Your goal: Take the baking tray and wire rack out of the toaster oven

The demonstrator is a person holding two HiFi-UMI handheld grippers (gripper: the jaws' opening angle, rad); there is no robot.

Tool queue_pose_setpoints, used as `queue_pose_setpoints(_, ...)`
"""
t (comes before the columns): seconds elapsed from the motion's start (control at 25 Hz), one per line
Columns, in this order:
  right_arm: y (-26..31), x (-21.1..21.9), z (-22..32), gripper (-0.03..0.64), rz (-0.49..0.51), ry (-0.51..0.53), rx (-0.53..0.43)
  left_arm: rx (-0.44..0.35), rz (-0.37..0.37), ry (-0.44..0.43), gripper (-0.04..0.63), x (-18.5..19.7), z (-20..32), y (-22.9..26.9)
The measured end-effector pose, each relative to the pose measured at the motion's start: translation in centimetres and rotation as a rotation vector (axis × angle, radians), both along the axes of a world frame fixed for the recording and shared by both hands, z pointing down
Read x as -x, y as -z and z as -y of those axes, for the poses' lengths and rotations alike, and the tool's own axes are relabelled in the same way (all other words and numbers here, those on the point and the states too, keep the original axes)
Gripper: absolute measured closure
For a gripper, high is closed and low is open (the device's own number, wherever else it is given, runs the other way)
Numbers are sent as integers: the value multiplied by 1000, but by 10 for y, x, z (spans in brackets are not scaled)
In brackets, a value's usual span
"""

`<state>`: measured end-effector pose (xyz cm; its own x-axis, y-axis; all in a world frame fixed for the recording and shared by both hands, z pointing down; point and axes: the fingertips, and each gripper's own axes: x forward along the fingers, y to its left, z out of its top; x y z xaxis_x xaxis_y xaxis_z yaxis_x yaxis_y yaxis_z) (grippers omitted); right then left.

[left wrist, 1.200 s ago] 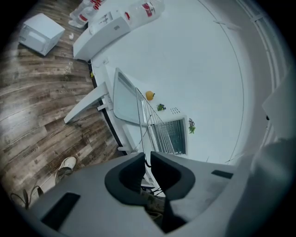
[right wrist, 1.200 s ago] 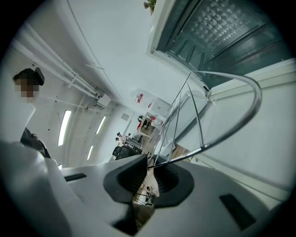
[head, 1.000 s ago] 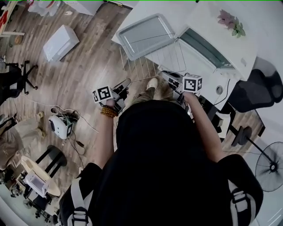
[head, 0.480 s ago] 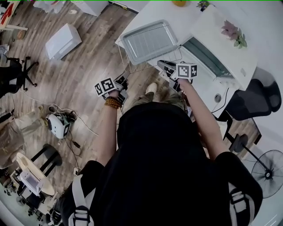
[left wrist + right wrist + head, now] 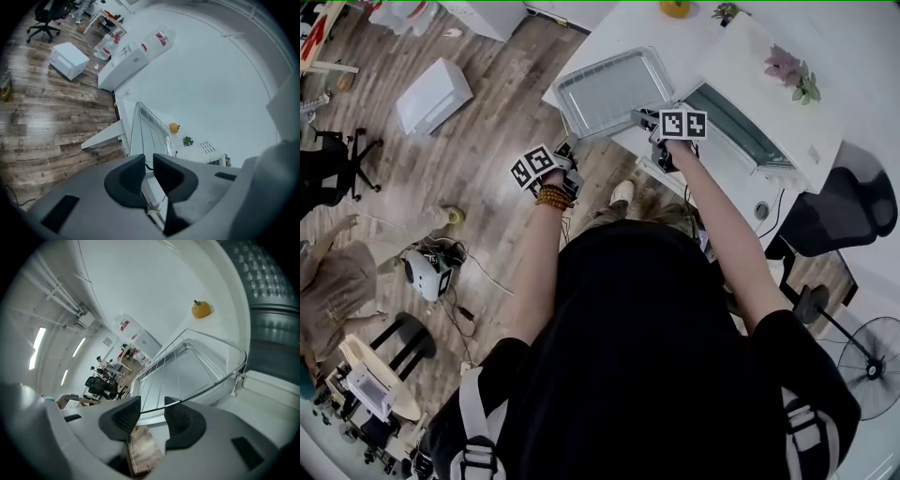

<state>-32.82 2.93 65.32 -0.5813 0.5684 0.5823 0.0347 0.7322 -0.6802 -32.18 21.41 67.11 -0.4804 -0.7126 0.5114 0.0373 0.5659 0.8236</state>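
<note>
The tight-shut left gripper [image 5: 149, 171] is laying the thin silver wire rack [image 5: 211, 383] on the grey metal baking tray [image 5: 609, 89], at nine o'clock of the white toaster oven [image 5: 750, 112], while the right gripper [image 5: 152, 416] has just been opening its jaws halfway around the wire, so the left is likely loosening next.

Pale silver-grey for the baking tray [image 5: 612, 89], thin bright-metal lines for the wire rack [image 5: 187, 366]. White for the desk [image 5: 619, 28] and toaster oven [image 5: 806, 122]. Black-and-white square markers on the left gripper [image 5: 570, 153] and right gripper [image 5: 645, 119], with dark grey jaws. Brown-grey wood grain across the floor [image 5: 487, 131]. Orange-yellow fruit [image 5: 201, 309].
</note>
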Motion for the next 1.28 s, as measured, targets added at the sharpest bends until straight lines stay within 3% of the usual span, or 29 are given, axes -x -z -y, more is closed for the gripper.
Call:
queue_pose_setpoints(0.28,-11,1,7,384,-36,6,-176,98,10,-24,543,3,3,-6)
queue_pose_setpoints(0.4,-15,-10,4,338,-60,22,-188,108,5,10,543,3,0,-8)
queue_pose_setpoints(0.56,-14,-27,2,331,-47,25,-169,63,-20,81,536,7,0,-8)
queue_pose_setpoints(0.64,-7,-33,0,331,-21,12,-150,49,-39,10,410,0,11,-12)
queue_pose_setpoints(0.72,1,-38,-4,331,12,17,-153,101,-37,-134,310,-12,19,-18)
queue_pose_setpoints(0.84,12,-44,-8,333,72,47,-205,235,-3,-258,304,-26,13,-27)
queue_pose_setpoints(1.04,29,-48,-25,333,154,117,-284,334,57,-344,302,-34,2,-27)
queue_pose_setpoints(1.12,39,-48,-30,333,193,131,-324,386,108,-345,302,-31,-6,-20)
queue_pose_setpoints(1.28,69,-39,-29,333,300,112,-402,471,278,-290,302,-10,-17,14)
